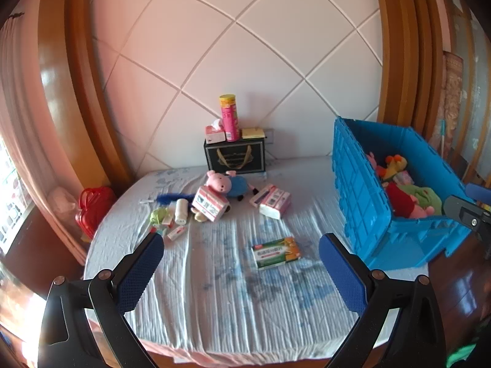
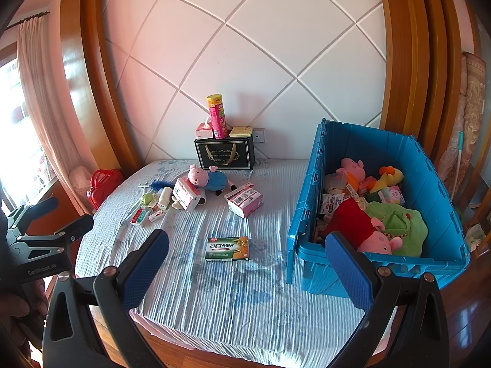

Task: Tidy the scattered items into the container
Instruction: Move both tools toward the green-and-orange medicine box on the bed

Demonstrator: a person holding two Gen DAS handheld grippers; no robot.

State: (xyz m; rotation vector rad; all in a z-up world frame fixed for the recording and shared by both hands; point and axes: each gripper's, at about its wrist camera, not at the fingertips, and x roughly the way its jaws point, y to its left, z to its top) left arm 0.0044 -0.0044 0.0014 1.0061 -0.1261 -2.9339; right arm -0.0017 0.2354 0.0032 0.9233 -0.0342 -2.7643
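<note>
The left gripper [image 1: 241,271] and the right gripper [image 2: 247,271] are both held wide apart with nothing between their blue pads. A green and orange cardboard medicine box [image 2: 227,248] is seen flat on the wrinkled pale blue bedsheet [image 2: 245,306], well apart from other scattered packets. The open blue plastic crate [image 2: 435,184] is placed at the right, partly filled with plush toys.

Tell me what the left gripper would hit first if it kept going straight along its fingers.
Most likely the green medicine box. The left gripper is open, tilted down at the striped bedsheet, and the box lies flat between its fingers' lines. Depth is unclear, so it might touch bare sheet just short of the box.
</note>
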